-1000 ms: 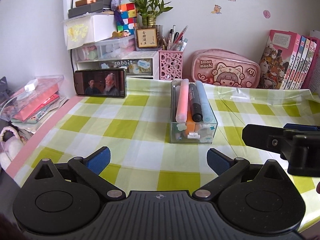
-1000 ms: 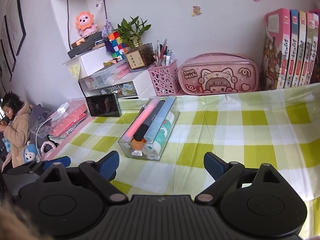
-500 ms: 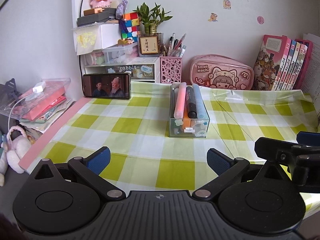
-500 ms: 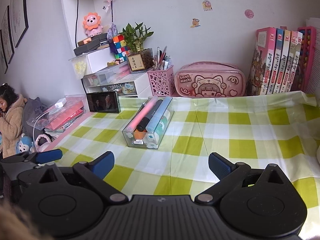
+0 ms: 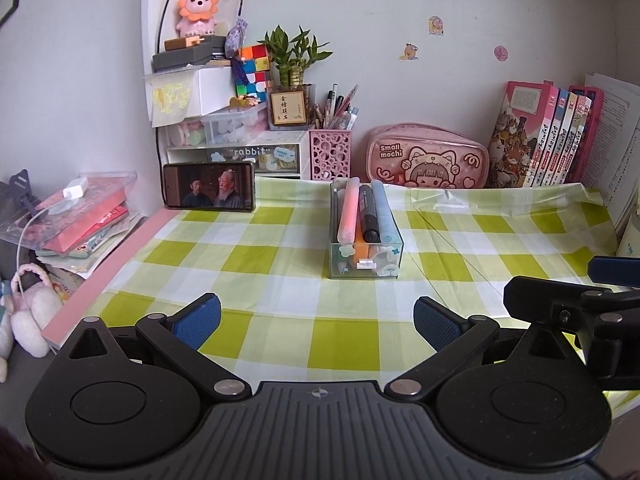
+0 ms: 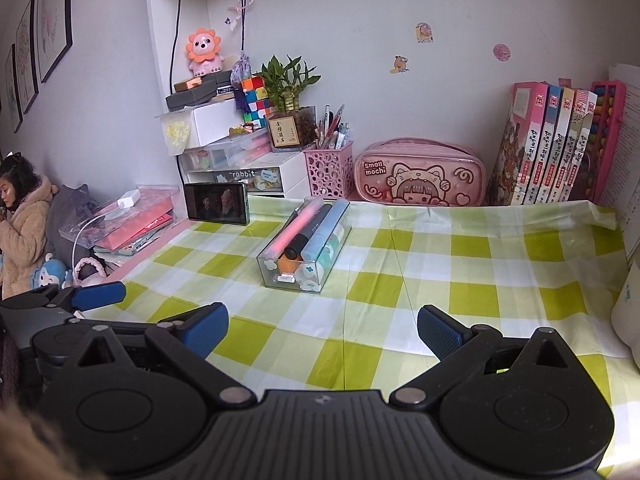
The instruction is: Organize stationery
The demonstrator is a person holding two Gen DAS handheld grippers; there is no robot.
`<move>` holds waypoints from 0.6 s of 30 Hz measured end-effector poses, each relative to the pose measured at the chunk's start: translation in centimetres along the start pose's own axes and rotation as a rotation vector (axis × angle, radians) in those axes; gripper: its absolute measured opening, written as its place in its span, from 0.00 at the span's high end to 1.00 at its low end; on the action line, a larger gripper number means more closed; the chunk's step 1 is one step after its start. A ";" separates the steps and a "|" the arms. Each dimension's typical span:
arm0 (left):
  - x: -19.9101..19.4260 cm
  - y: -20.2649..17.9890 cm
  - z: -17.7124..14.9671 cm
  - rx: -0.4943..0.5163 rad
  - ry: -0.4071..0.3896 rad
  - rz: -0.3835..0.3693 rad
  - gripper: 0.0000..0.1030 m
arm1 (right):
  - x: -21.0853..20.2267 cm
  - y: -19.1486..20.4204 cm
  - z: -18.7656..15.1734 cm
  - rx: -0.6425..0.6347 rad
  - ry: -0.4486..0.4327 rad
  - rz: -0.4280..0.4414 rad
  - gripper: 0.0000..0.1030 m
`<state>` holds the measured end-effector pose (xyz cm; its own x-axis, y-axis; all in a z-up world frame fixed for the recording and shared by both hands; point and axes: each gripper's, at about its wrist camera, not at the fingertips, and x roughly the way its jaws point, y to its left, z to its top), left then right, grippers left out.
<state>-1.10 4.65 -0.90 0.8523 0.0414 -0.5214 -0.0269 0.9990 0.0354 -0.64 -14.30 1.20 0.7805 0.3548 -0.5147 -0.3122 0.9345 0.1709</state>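
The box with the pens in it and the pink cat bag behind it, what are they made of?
The box looks like clear hard plastic or acrylic: you see the pens through its shiny, straight walls. The bag seems glossy soft plastic, maybe vinyl: it shines, bulges, and carries a printed cartoon. I cannot be sure of either.

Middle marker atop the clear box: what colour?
Black marker, lying between pink and pale blue ones; left wrist view shows it best.

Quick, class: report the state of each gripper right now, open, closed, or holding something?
Left gripper: open, holding nothing.
Right gripper: open, holding nothing.
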 end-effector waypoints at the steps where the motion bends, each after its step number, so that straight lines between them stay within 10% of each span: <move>1: 0.1 0.0 0.0 -0.003 0.000 -0.002 0.05 | 0.0 0.0 0.0 0.002 0.000 -0.002 0.12; 18: 0.7 0.6 -0.2 -0.042 0.017 0.004 0.05 | 0.1 0.8 0.0 -0.008 -0.017 -0.063 0.12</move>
<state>-0.60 5.31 -1.39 0.8432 0.0453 -0.5356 -0.0526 0.9986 0.0017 -0.81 -13.48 1.24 0.8079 0.2959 -0.5097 -0.2667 0.9548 0.1315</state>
